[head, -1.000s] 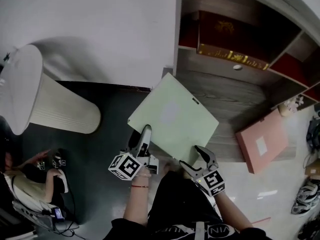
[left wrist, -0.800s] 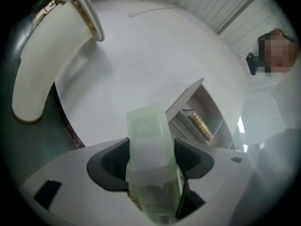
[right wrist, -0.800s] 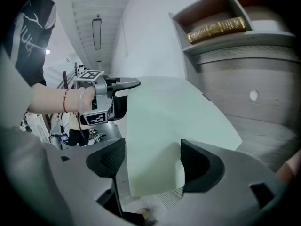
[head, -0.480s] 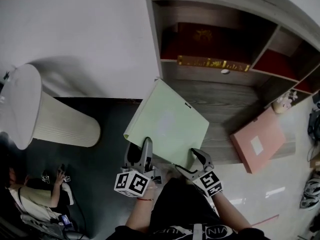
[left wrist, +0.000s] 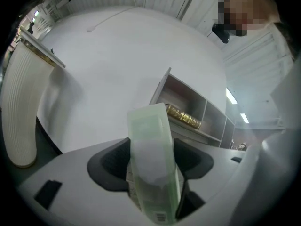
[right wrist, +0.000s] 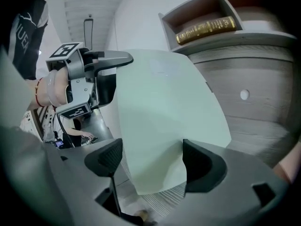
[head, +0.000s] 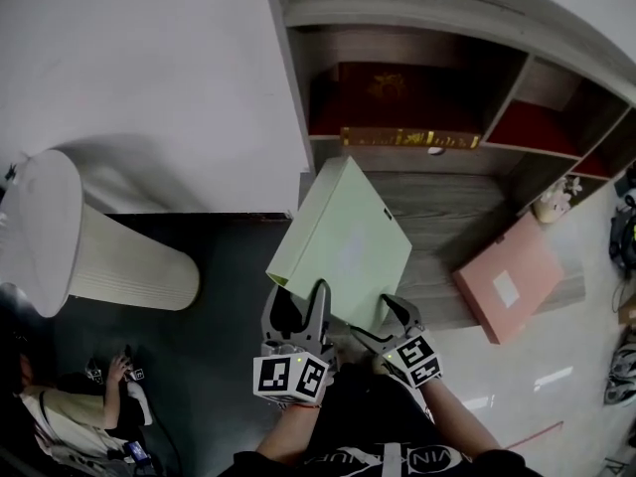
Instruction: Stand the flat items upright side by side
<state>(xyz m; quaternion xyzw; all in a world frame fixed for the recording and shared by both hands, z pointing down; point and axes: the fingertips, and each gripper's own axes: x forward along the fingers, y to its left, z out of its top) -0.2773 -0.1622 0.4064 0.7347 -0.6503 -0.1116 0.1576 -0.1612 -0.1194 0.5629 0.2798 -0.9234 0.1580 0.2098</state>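
A pale green flat box (head: pixel 343 241) is tipped up on one long edge over the grey wooden shelf top (head: pixel 467 217). My left gripper (head: pixel 296 302) is shut on its near narrow side; in the left gripper view the box (left wrist: pixel 149 140) fills the gap between the pads of that gripper (left wrist: pixel 150 160). My right gripper (head: pixel 381 323) sits at the box's near right corner. Its jaws have just been opening; the box (right wrist: pixel 164 112) lies between them unpressed, with a gap at the left pad (right wrist: pixel 107 158). A pink flat box (head: pixel 507 286) lies flat to the right.
A dark red box with a gold edge (head: pixel 407 102) fills the cubby behind. A white ribbed cylinder (head: pixel 109 246) lies on the dark floor at left. A small figurine (head: pixel 552 203) stands at the shelf's right. A person (head: pixel 60 405) sits at bottom left.
My left gripper has risen, rolled and shifted right, tipping the green box from lying flat toward standing on its edge. The right gripper has stayed in place and its jaws have widened.
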